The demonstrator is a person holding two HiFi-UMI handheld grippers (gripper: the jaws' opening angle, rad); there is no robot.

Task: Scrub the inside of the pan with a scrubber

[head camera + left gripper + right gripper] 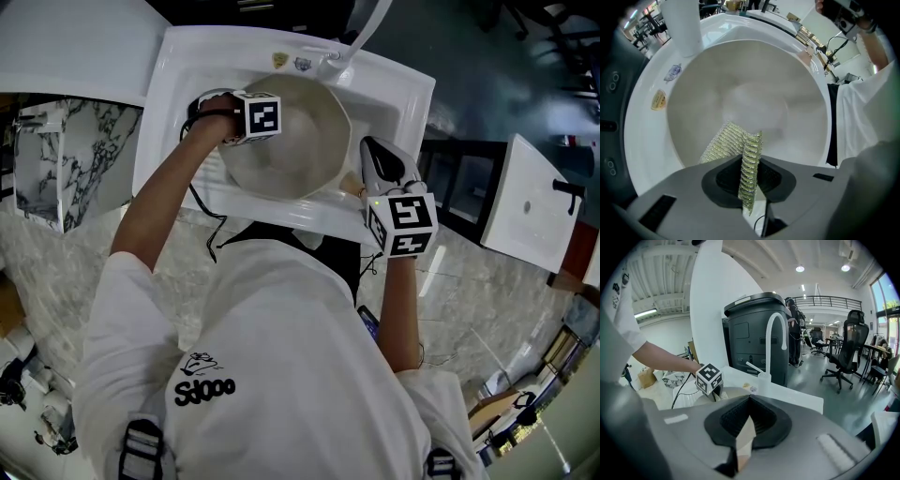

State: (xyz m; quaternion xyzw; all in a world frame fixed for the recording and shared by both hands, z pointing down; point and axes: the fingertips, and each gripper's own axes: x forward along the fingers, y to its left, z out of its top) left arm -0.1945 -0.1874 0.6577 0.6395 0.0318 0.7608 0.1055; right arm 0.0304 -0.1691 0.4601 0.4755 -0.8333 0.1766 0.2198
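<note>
A pale round pan (295, 141) sits in the white sink (398, 94), filling most of the basin. My left gripper (246, 131) reaches over the pan's left rim and is shut on a gold-green mesh scrubber (736, 147), which hangs over the pan's bare inside (754, 89). The left gripper (750, 183) pinches the scrubber's folded edge between its jaws. My right gripper (373, 159) is at the pan's right side, shut on the beige pan handle (744, 439). The right gripper view shows the left gripper (708, 378) over the pan's far rim.
A white faucet (361, 33) arches over the sink's back edge and also shows as the faucet (772, 341) in the right gripper view. A second white basin (534, 202) stands to the right, a marbled slab (66, 169) to the left. A dark bin (754, 329) stands behind the sink.
</note>
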